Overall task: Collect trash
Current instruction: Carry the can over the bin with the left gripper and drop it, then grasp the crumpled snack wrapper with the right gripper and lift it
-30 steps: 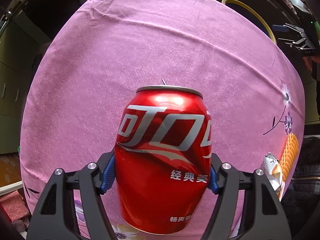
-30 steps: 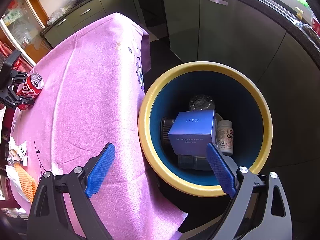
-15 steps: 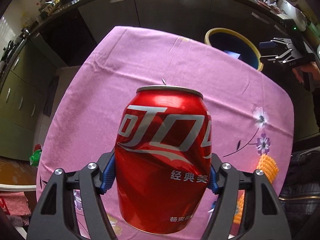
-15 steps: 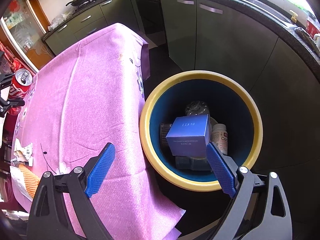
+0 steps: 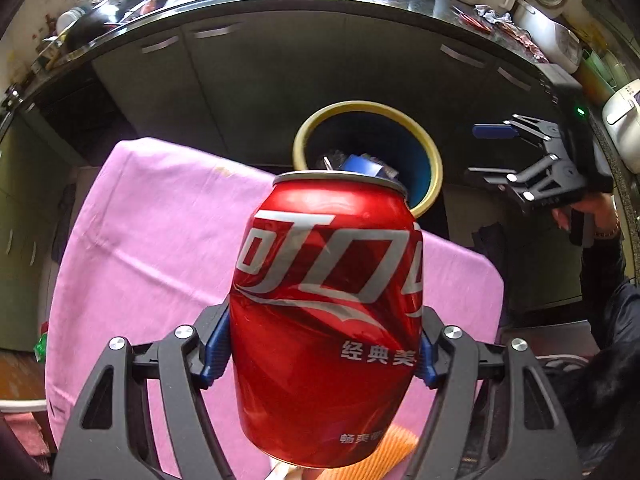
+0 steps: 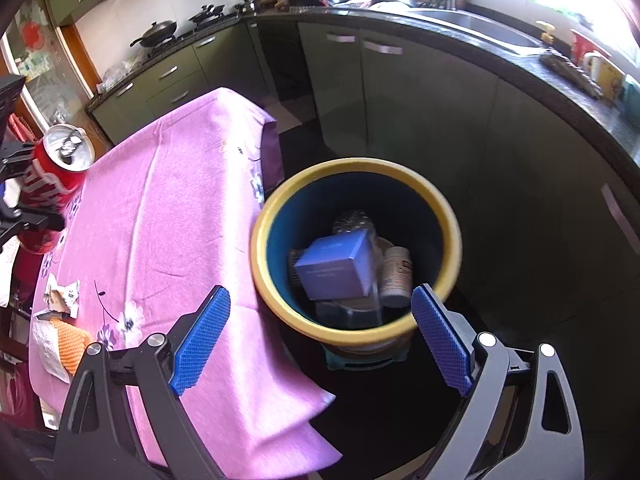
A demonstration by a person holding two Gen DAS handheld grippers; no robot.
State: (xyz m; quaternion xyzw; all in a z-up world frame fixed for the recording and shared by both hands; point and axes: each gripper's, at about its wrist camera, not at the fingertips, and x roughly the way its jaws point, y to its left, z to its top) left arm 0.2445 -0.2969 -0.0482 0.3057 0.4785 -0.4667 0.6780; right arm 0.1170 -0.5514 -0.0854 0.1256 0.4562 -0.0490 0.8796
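Observation:
My left gripper (image 5: 324, 356) is shut on a dented red cola can (image 5: 326, 316) and holds it high above the pink tablecloth (image 5: 160, 248). The can also shows at the left in the right wrist view (image 6: 56, 168). The yellow-rimmed blue trash bin (image 5: 430, 152) stands on the floor beyond the table's far edge. In the right wrist view the bin (image 6: 448, 216) holds a blue box (image 6: 336, 268), a white bottle (image 6: 396, 276) and other trash. My right gripper (image 6: 316, 336) is open and empty above the bin's near side; it shows in the left wrist view (image 5: 490, 152).
Crumpled wrappers (image 6: 60, 296) and an orange waffle-textured item (image 6: 72, 344) lie on the cloth near its left edge. Dark green kitchen cabinets (image 6: 400, 92) and a cluttered counter (image 5: 480, 0) curve behind the bin. The floor around the bin is dark.
My left gripper has risen with the can, so the table looks smaller and the bin has come into view. My right gripper has pulled up and back from the bin.

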